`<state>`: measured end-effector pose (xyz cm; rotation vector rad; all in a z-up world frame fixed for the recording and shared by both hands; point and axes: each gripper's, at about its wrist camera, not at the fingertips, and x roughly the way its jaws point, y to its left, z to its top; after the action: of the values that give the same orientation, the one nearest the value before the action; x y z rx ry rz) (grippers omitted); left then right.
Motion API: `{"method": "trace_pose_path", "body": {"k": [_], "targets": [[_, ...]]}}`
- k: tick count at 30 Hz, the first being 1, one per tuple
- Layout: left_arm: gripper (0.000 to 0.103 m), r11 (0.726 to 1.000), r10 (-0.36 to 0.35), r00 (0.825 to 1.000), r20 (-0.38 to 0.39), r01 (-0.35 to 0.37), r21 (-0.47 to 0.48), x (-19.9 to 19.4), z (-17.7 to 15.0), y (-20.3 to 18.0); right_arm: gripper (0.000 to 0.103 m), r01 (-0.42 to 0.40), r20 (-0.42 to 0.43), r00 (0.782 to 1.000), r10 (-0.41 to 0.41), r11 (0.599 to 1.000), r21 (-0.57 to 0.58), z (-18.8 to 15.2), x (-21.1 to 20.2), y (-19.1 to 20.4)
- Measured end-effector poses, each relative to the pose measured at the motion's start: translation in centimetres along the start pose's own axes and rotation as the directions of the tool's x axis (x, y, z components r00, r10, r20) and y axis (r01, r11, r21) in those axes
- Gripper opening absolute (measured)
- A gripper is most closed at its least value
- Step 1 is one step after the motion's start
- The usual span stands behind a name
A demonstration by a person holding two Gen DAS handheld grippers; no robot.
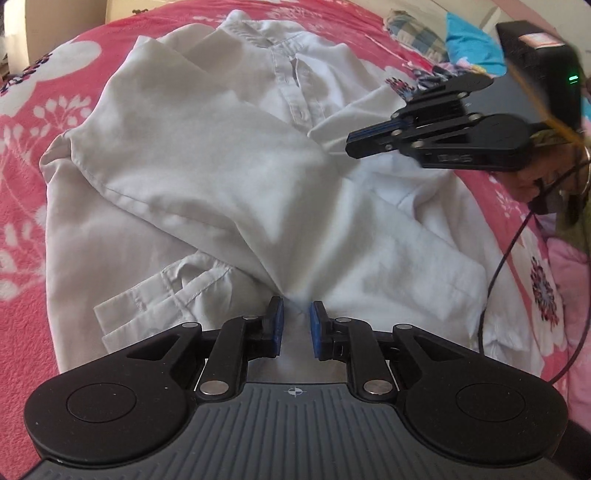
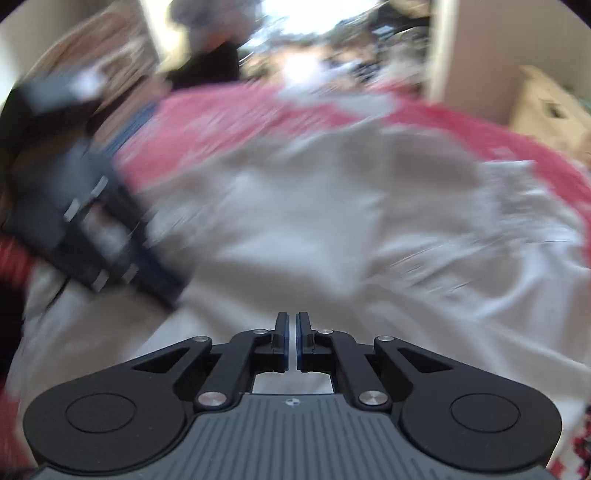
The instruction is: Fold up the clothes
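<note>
Bed under a pink floral blanket [image 1: 48, 122]. On it lies our white cotton button-up shirt [image 1: 207, 177], sleeves folded across: light, limp, crease-prone; we'd take hems or cuffs. Left hand-held gripper [image 1: 295, 325] slightly parted over cloth, gripping nothing. Right hand-held gripper [image 2: 293, 341] clenched, empty.

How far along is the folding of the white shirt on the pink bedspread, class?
Done: both sleeves lie crossed over the white shirt on the bedspread. In hand: the left gripper stands slightly open at the sleeve's tip, pads off the cloth; the right gripper is shut and empty above the shirt. Left: folding the body up toward the collar.
</note>
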<state>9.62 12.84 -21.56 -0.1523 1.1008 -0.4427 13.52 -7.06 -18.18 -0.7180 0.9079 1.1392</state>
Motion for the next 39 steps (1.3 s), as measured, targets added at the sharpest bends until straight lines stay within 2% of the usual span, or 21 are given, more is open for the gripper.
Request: {"method": "trace_pose_path", "body": {"k": [2, 4, 5, 6, 8, 10, 12, 15, 16, 20, 21, 24, 26, 27, 29, 32, 33, 36, 39], "targets": [[0.015, 1.0, 0.014, 1.0, -0.001, -0.014, 0.015, 0.0, -0.2, -0.2, 0.003, 0.054, -0.01, 0.999, -0.054, 0.999, -0.003, -0.7, 0.3, -0.1], [0.016, 1.0, 0.024, 1.0, -0.006, -0.024, 0.016, 0.1, -0.1, -0.5, 0.006, 0.176, -0.026, 0.984, -0.175, 0.976, 0.129, -0.7, -1.1, -2.0], [0.016, 0.999, 0.032, 0.999, -0.012, -0.032, 0.012, 0.2, 0.0, -0.6, 0.009, 0.214, -0.021, 0.977, -0.213, 0.964, 0.158, -1.0, -2.3, -2.8], [0.016, 0.999, 0.04, 0.999, -0.018, -0.04, 0.009, 0.2, 0.2, -0.7, 0.009, 0.206, -0.001, 0.978, -0.209, 0.964, 0.166, -1.4, -4.0, -3.1], [0.016, 0.998, 0.065, 0.997, -0.042, -0.066, -0.006, 0.2, 0.7, -1.0, 0.01, 0.156, 0.036, 0.986, -0.163, 0.976, 0.151, -1.9, -7.5, -2.4], [0.018, 0.994, 0.105, 0.992, -0.063, -0.106, -0.02, -0.3, 1.2, -1.6, 0.01, 0.093, 0.041, 0.994, -0.097, 0.993, 0.079, -2.0, -10.2, -0.4], [0.021, 0.991, 0.132, 0.99, -0.04, -0.133, -0.015, -1.5, 1.4, -2.6, 0.01, 0.019, 0.029, 0.999, -0.019, 1.0, -0.001, -2.0, -11.9, 2.4], [0.028, 0.99, 0.143, 0.99, -0.007, -0.143, -0.021, -3.4, 1.2, -4.3, 0.012, -0.098, -0.011, 0.995, 0.097, 0.994, -0.051, -2.5, -11.3, 6.7], [0.029, 0.989, 0.141, 0.99, -0.012, -0.142, -0.033, -3.9, 1.0, -4.9, 0.012, -0.103, -0.024, 0.994, 0.102, 0.993, -0.057, -3.0, -10.2, 8.1], [0.03, 0.98, 0.142, 0.988, -0.067, -0.15, -0.131, -5.7, -1.3, -6.7, 0.013, -0.04, -0.128, 0.991, 0.04, 0.999, 0.001, -6.6, -5.4, 11.3], [0.03, 0.975, 0.143, 0.986, -0.081, -0.154, -0.16, -6.2, -2.2, -7.0, 0.013, -0.013, -0.116, 0.993, 0.017, 0.999, 0.033, -7.4, -5.4, 11.6], [0.03, 0.953, 0.164, 0.982, -0.09, -0.182, -0.243, -8.8, -5.3, -7.3, 0.013, 0.034, 0.004, 0.999, -0.035, 0.978, 0.205, -7.9, -8.6, 12.0], [0.031, 0.937, 0.202, 0.976, -0.08, -0.216, -0.276, -10.5, -7.5, -7.3, 0.029, 0.02, 0.084, 0.995, -0.05, 0.947, 0.322, -8.4, -10.4, 12.4], [0.032, 0.928, 0.221, 0.973, -0.074, -0.233, -0.291, -11.3, -8.6, -7.3, 0.031, 0.012, 0.105, 0.993, -0.054, 0.93, 0.368, -8.6, -10.9, 12.6], [0.033, 0.911, 0.243, 0.968, -0.058, -0.249, -0.33, -12.7, -10.2, -7.3, 0.031, 0.034, 0.079, 0.994, -0.073, 0.909, 0.415, -8.9, -10.1, 13.5], [0.033, 0.879, 0.253, 0.967, -0.032, -0.243, -0.41, -13.8, -12.2, -7.4, 0.031, 0.137, -0.056, 0.991, -0.125, 0.891, 0.432, -9.5, -6.8, 14.5], [0.034, 0.867, 0.255, 0.967, -0.023, -0.239, -0.437, -14.1, -12.7, -7.4, 0.031, 0.161, -0.074, 0.987, -0.143, 0.887, 0.432, -9.7, -6.4, 14.7], [0.035, 0.845, 0.263, 0.965, 0.004, -0.228, -0.484, -14.7, -13.6, -8.0, 0.031, 0.215, -0.082, 0.976, -0.2, 0.867, 0.449, -9.1, -7.8, 15.3], [0.038, 0.845, 0.284, 0.958, 0.028, -0.236, -0.48, -15.1, -14.2, -8.6, 0.032, 0.23, -0.041, 0.97, -0.24, 0.844, 0.485, -8.8, -10.4, 16.2]]}}
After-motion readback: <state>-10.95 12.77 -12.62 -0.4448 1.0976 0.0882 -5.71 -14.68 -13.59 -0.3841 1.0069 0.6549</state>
